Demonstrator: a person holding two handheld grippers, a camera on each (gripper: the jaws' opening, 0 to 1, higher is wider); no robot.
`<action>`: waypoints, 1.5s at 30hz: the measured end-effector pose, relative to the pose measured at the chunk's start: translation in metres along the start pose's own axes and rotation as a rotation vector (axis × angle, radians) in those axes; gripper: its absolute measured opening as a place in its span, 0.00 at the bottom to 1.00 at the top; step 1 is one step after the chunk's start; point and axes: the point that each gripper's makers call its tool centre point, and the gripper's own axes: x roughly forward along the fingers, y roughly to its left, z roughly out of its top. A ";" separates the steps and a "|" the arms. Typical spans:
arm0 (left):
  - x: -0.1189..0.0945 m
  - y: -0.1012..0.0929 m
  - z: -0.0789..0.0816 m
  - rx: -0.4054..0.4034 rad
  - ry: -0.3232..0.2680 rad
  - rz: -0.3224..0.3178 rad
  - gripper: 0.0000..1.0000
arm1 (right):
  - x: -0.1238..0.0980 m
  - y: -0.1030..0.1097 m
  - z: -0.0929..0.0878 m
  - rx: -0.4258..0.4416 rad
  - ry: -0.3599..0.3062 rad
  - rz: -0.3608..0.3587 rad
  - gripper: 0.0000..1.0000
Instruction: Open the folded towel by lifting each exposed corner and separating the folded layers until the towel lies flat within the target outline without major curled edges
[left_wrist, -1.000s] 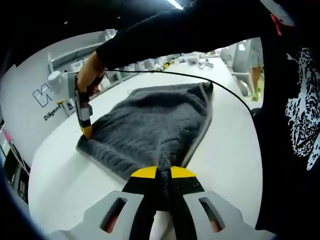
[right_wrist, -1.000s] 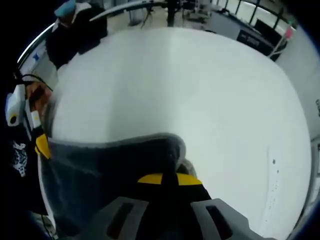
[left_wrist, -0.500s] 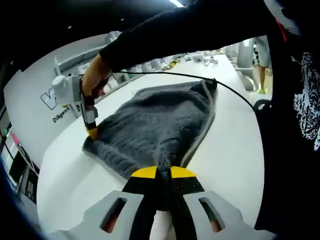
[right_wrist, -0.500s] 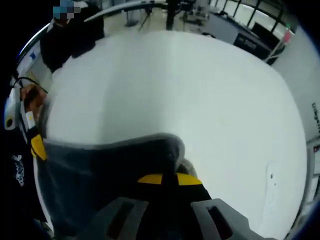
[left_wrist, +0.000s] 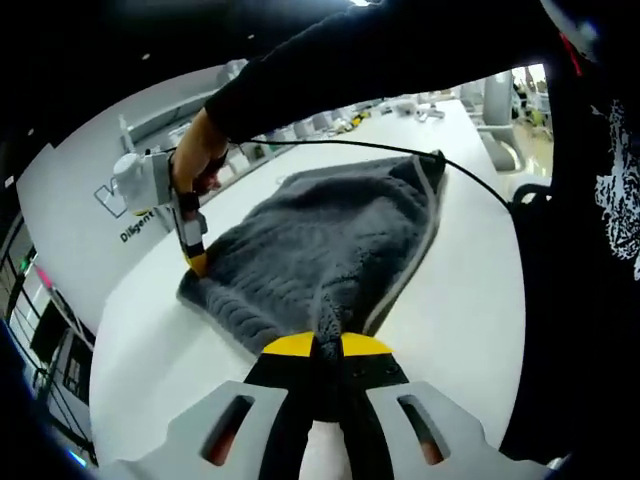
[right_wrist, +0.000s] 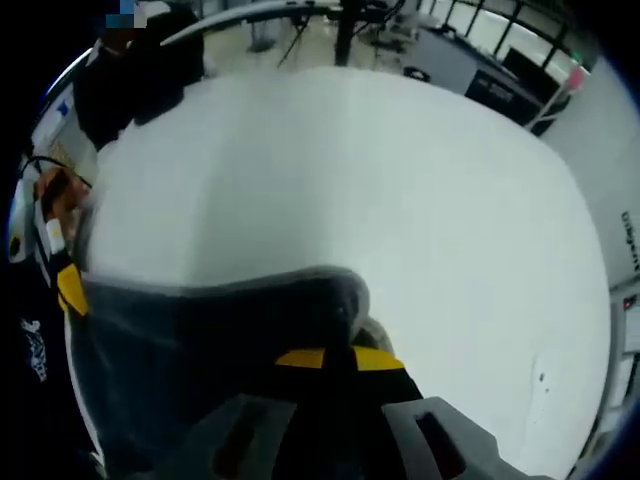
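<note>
- Left gripper view, far left: a pale wall panel (left_wrist: 70, 215) with dark lettering, standing beyond the rim of the white table (left_wrist: 150, 360).
- Next over: right gripper (left_wrist: 197, 264), held in a hand (left_wrist: 195, 160) on a black sleeve (left_wrist: 350, 55), yellow tips pinched on the towel's far-left corner, down close to the tabletop.
- Centre: dark grey towel (left_wrist: 320, 240), spread in one broad sheet (ribbed weave, lighter band along the right-hand edge), stretched between the two grippers and sagging toward the table.
- Bottom centre: left gripper (left_wrist: 327, 345), yellow-tipped jaws pressed together on a bunched near corner of the towel, grey cloth squeezed up between them.
- Above the towel: a thin black cable (left_wrist: 400, 150) arcing from the sleeve across to the right.
- Far right: a dark shirt with a white print (left_wrist: 615, 170).
- Right gripper view, far left: left gripper (right_wrist: 70, 288), yellow tip clamped at the towel's left edge, a hand (right_wrist: 55, 195) above it.
- Lower left through centre: towel (right_wrist: 200, 340) hanging as a dark sheet with a pale top hem (blurred).
- Bottom centre: right gripper (right_wrist: 338, 358), jaws closed on the towel's corner, cloth folded over just above the yellow tips.
- Centre to right: bare white table (right_wrist: 400, 180), with dark-framed windows (right_wrist: 500, 40) beyond its far edge.
</note>
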 end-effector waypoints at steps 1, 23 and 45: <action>0.000 0.001 -0.001 -0.004 -0.001 0.001 0.04 | 0.000 -0.001 0.001 0.000 -0.003 0.000 0.03; -0.016 0.054 0.010 -0.150 -0.200 0.233 0.98 | -0.020 -0.027 0.033 0.000 -0.249 -0.155 0.98; -0.034 0.033 0.015 -0.837 -0.238 0.160 0.94 | -0.051 -0.020 0.066 -0.093 -0.323 -0.172 1.00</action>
